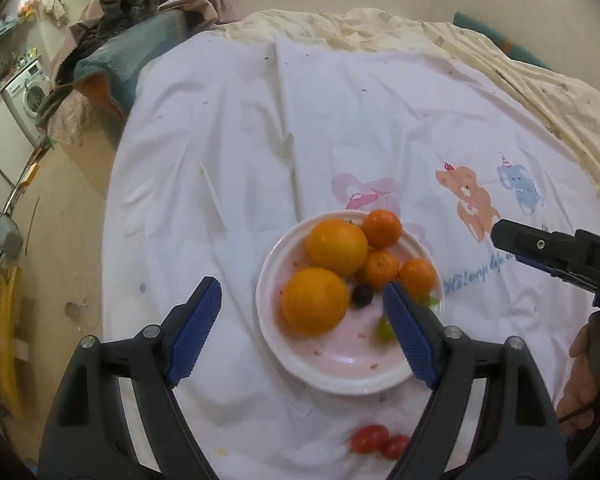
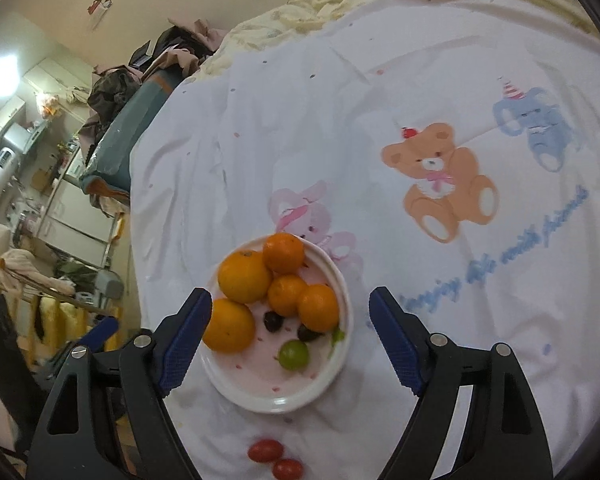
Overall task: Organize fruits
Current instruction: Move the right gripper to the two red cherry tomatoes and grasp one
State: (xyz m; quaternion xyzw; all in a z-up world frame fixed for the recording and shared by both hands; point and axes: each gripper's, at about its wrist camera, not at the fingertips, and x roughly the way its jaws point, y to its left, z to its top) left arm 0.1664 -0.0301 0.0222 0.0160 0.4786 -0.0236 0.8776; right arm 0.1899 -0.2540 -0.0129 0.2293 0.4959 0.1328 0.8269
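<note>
I hold both claws spread wide and empty above a bed draped in a white cartoon-print sheet (image 2: 380, 80). The left claw (image 1: 302, 322) straddles the left half of the white plate (image 1: 340, 376); the right claw (image 2: 290, 332) brackets the whole plate. The bed's left edge drops to the floor at nine o'clock, where a washing machine (image 1: 30, 92) stands beyond; bare sheet runs wide toward twelve and two o'clock, past a printed bear (image 2: 436, 180). A heap of clothes (image 1: 140, 0) lies at eleven. The plate carries two large oranges (image 1: 315, 301), three tangerines (image 1: 381, 229), dark grapes (image 2: 273, 321) and a green grape (image 2: 294, 355). Two cherry tomatoes (image 2: 265, 450) lie off the plate at six o'clock, on the sheet.
</note>
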